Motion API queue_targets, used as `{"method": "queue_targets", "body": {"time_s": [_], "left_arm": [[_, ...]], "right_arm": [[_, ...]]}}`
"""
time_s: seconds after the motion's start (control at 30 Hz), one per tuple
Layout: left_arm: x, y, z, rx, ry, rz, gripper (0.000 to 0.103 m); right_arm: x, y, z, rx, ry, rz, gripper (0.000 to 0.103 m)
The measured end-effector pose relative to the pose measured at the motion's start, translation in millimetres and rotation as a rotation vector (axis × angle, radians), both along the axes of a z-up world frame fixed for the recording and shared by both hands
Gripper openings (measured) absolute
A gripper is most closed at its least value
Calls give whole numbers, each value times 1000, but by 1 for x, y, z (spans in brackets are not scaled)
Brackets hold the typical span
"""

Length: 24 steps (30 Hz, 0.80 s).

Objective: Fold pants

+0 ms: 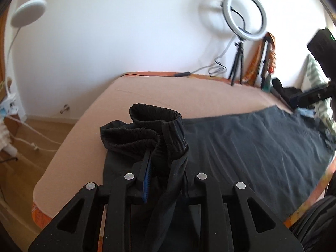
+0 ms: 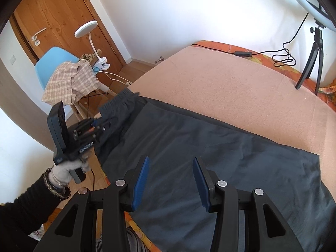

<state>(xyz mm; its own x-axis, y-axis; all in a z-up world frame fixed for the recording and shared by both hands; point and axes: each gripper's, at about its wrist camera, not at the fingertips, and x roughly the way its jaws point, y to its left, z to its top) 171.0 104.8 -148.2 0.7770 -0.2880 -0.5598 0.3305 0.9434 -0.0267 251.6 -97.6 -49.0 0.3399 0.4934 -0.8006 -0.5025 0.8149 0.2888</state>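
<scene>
Dark grey pants (image 2: 210, 147) lie spread flat on a peach blanket (image 2: 231, 88) that covers a bed. My left gripper (image 1: 161, 161) is shut on the elastic waistband (image 1: 155, 124), which stands lifted and bunched above the blanket. One blue pad (image 1: 147, 174) shows; fabric hides the other finger. From the right wrist view, a gloved hand (image 2: 63, 172) holds the left gripper (image 2: 98, 126) at the waistband end (image 2: 117, 103). My right gripper (image 2: 171, 168) hangs open over the middle of the pants, with nothing between its blue pads (image 2: 140, 182).
A ring light on a tripod (image 1: 244, 14) and its cable (image 2: 283, 56) stand at the bed's far edge. A blue chair (image 2: 52, 61) draped with checked cloth and a clip lamp (image 2: 86, 28) sit beside the bed near a wooden door. Dark items (image 1: 294, 96) lie at the right.
</scene>
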Motion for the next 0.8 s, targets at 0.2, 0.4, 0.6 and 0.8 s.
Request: {"method": "queue_targets", "body": {"time_s": [0.2,0.4,0.6,0.8], "left_arm": [[-22,-45,-5,197,-56,-126,21],[-32,-65,-11,278,-81,-166,24],[-54,-77,-14,308,-115,-211,42],[-61,-57,-1,189,-129,-171,54]], "right_arm": [[39,24,-26,141,173,1,54],[71,67,-66,231,360,25,60],[87,98,-90,208,413,24,62],[86,93,-103,197,429,10,62]]}}
